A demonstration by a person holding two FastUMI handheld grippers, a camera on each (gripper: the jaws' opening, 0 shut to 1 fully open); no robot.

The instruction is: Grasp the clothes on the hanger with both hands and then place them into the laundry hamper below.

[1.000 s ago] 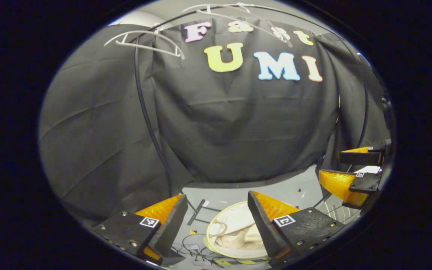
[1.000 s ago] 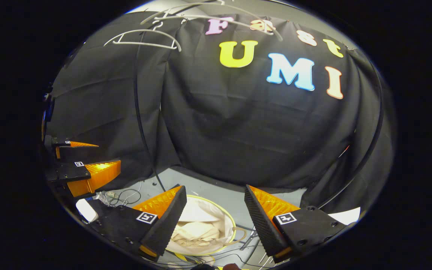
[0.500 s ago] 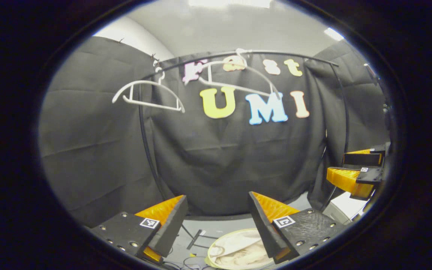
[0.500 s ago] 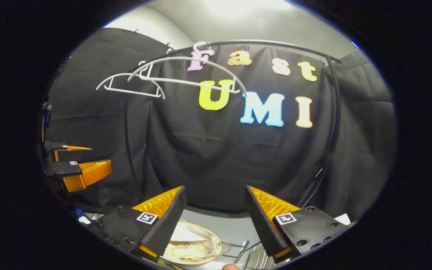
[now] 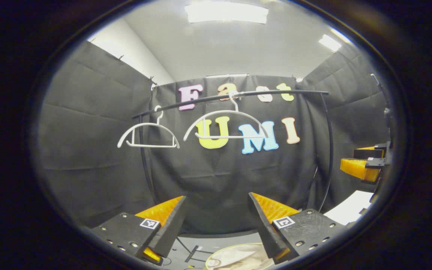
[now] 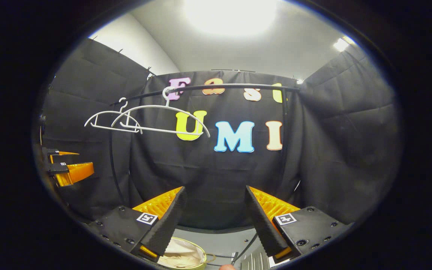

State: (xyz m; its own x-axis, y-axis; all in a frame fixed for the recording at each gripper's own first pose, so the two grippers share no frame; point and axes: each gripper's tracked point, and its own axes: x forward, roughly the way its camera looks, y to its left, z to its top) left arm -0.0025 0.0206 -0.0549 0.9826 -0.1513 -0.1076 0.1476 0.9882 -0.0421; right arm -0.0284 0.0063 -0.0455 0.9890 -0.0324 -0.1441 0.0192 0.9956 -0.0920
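Note:
Two bare white hangers hang on the black rail ahead; the right gripper view shows the same hangers on the rail. Cream clothes lie in the round laundry hamper at the bottom edge, below my left gripper, which is open and holds nothing. My right gripper is open too, above the hamper and the clothes. Each gripper appears at the other view's edge: the right gripper, the left gripper.
The rack's black uprights stand in front of the cloth wall. Cables lie on the grey floor beside the hamper. A white sheet lies at the lower right. Ceiling lights glow overhead.
Both grippers have tilted upward: the hamper slid to the bottom edge of both views, and the rail, hangers and ceiling came down into view. Both stayed open.

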